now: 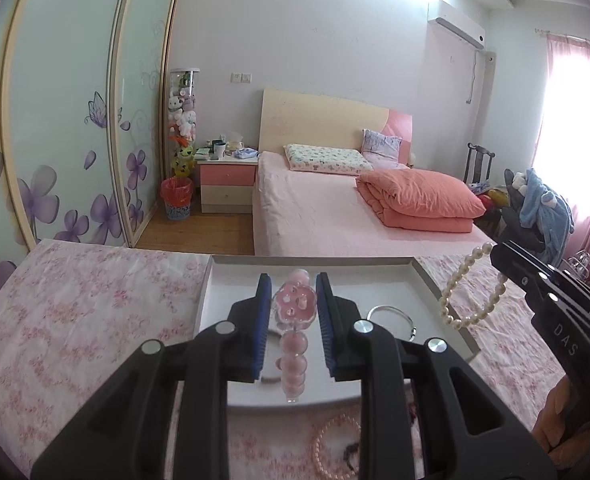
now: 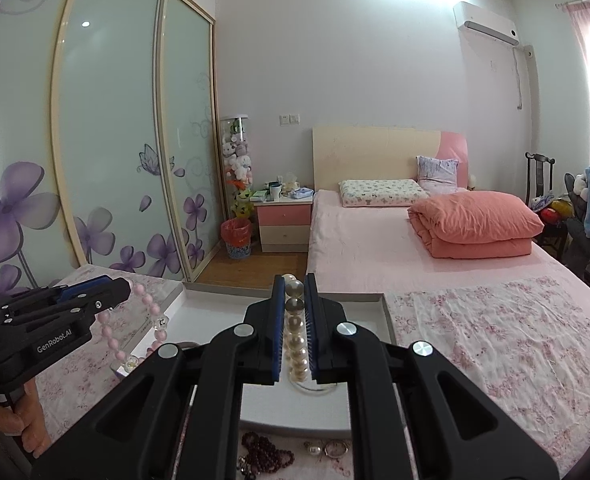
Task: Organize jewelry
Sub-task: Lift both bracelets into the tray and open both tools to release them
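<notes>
My left gripper point(image 1: 293, 285) is shut on a pink bead bracelet point(image 1: 294, 344) with a clear flower charm and holds it above the white tray point(image 1: 431, 276). It shows from the side in the right wrist view point(image 2: 115, 294), with the pink bracelet point(image 2: 151, 312) hanging from it. My right gripper point(image 2: 294, 282) is shut on a white pearl bracelet point(image 2: 297, 344) over the tray point(image 2: 387, 308). In the left wrist view the right gripper point(image 1: 499, 252) holds the pearl bracelet point(image 1: 461, 300) at the tray's right edge. A silver bangle point(image 1: 391, 316) lies in the tray.
On the floral cloth in front of the tray lie a pink pearl bracelet point(image 1: 331, 452), a dark red bead bracelet point(image 2: 265, 454), a pearl earring point(image 2: 313, 449) and a small ring point(image 2: 337, 448). A bed point(image 2: 375, 248) and wardrobe doors point(image 2: 115, 140) stand beyond.
</notes>
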Demonstrator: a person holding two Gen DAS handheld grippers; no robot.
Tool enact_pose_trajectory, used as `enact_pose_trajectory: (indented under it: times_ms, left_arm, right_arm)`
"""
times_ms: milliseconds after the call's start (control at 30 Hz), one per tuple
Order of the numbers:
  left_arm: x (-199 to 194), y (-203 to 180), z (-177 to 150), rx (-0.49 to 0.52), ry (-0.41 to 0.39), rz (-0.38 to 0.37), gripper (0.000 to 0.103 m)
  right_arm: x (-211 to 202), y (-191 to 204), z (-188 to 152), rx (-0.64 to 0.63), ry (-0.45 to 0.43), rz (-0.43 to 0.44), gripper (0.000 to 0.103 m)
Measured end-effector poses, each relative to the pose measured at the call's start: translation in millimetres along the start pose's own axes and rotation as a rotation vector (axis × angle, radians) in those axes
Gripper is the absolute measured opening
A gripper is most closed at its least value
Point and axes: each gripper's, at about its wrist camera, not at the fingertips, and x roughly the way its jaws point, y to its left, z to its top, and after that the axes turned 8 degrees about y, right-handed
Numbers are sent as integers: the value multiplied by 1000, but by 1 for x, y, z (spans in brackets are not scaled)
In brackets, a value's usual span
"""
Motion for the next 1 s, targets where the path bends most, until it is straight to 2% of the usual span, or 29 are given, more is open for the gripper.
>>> enact_pose_trajectory:
  times_ms: [433, 733, 800, 867, 900, 1000]
  left_arm:
    - [52, -1, 13, 14, 48, 5, 23]
    - [77, 5, 10, -18, 98, -8, 23]
    - [79, 9, 9, -37, 97, -17, 24]
    - [78, 13, 12, -46, 89, -16, 26]
    - [77, 15, 13, -52, 85, -14, 29]
    - [73, 20, 15, -68, 76, -5, 30]
  right_arm:
    - [52, -6, 4, 54, 66, 10, 11]
    - [76, -8, 0, 79, 127, 32, 11]
    - [77, -8, -2, 84, 135, 30, 16]
    - [75, -9, -3, 86, 131, 22, 39]
    - [73, -11, -3, 88, 123, 15, 42]
    - [69, -15, -4, 97, 119, 8, 43]
